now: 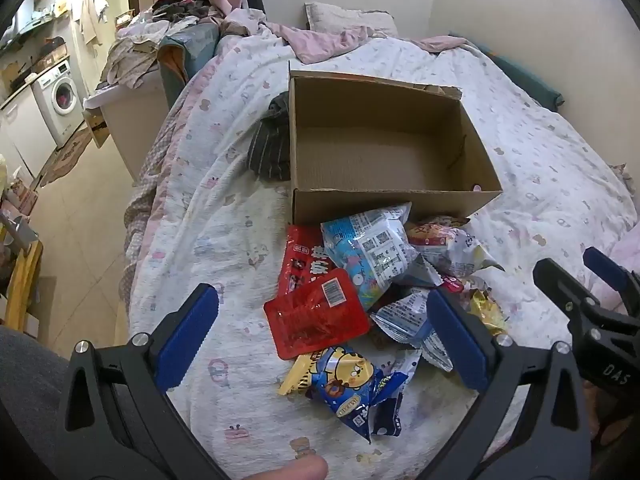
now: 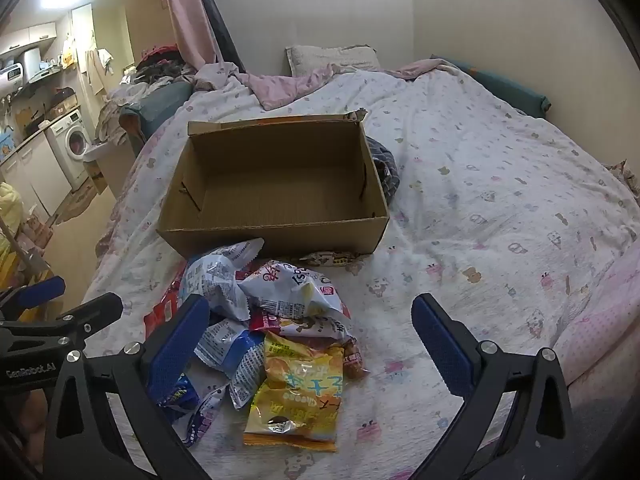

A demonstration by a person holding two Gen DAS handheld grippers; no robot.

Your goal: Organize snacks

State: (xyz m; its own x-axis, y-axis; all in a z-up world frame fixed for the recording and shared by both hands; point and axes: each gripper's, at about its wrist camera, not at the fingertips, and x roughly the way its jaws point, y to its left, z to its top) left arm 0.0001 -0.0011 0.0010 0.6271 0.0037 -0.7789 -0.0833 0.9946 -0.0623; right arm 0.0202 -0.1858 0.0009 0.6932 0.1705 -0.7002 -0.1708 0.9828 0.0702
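Snack packets (image 2: 280,320) partly hidden behind spread fingers (image 2: 176,344) of both grippers, nothing pinched

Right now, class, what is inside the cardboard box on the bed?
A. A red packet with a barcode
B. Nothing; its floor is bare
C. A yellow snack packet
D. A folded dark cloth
B: both wrist views show the bare brown floor of the cardboard box, while the snack packets lie piled on the quilt in front of it.
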